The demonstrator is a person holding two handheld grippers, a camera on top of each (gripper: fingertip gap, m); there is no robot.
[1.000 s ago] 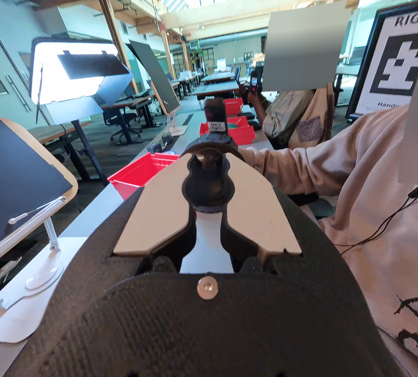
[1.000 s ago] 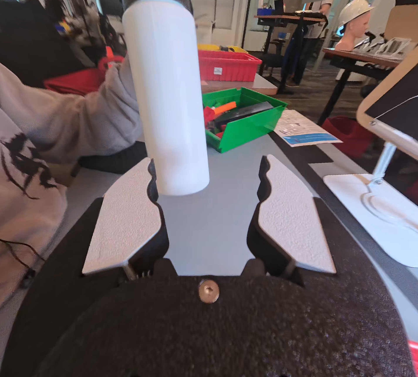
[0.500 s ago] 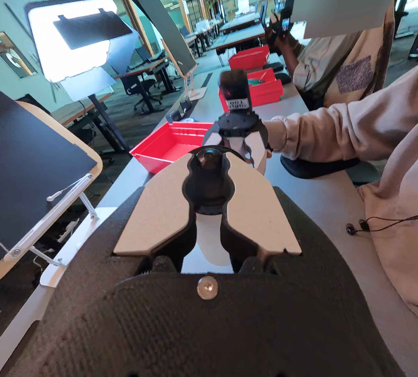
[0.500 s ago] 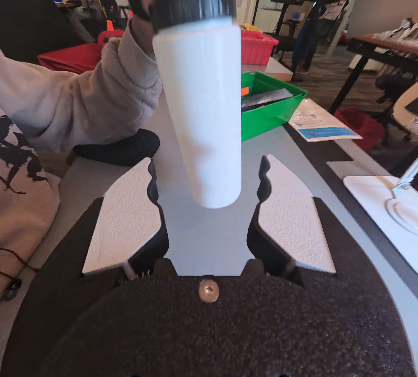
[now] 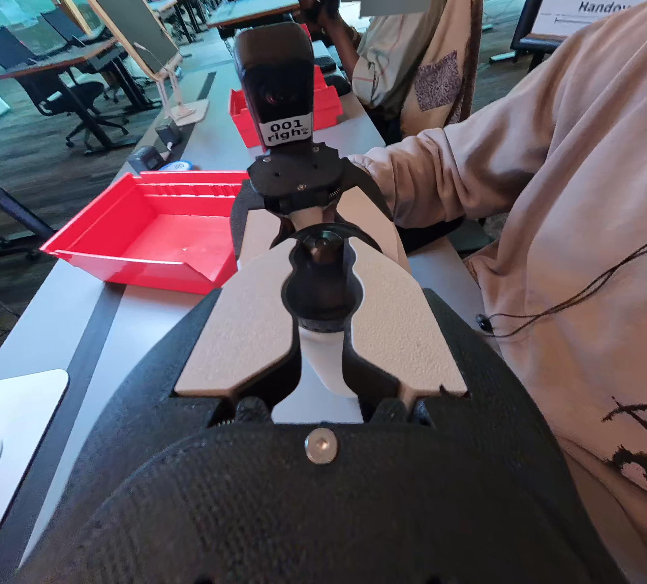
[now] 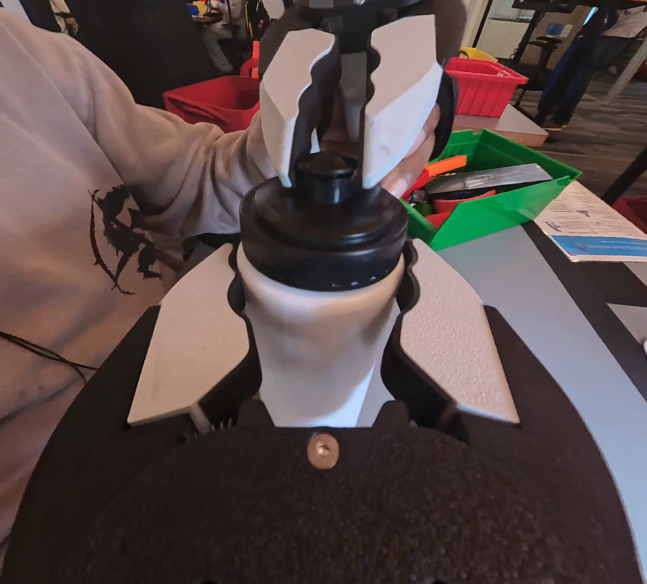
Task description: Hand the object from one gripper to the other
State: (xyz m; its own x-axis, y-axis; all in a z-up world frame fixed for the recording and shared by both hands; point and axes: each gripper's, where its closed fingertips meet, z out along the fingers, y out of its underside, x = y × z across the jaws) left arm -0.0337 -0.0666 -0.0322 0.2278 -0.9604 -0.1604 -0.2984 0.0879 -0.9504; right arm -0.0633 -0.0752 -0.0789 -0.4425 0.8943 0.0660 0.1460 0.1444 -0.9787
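A white bottle (image 6: 322, 339) with a black cap (image 6: 322, 227) hangs upright above the table. My left gripper (image 6: 325, 178) is shut on the cap's black spout from above. In the left wrist view the left gripper (image 5: 322, 245) pinches the spout, with the cap (image 5: 322, 290) and a strip of white bottle (image 5: 324, 371) below it. My right gripper (image 6: 322, 245) is open. The bottle's body sits between its two fingers just under the cap and fills the gap. The right gripper (image 5: 308, 227) faces my left one closely in the left wrist view.
A grey table (image 6: 507, 304) lies below. A green bin (image 6: 490, 213) of tools and a printed sheet (image 6: 595, 231) lie to the right. An empty red bin (image 5: 140, 238) stands to the left. A seated person (image 5: 402, 77) is behind. A beige sleeve (image 6: 87, 147) is alongside. There is about 5 cm between the tips of the two grippers.
The two grippers have closed in on each other. The bottle, held by the left gripper, has moved in between the right gripper's fingers. The right fingers' spacing looks unchanged.
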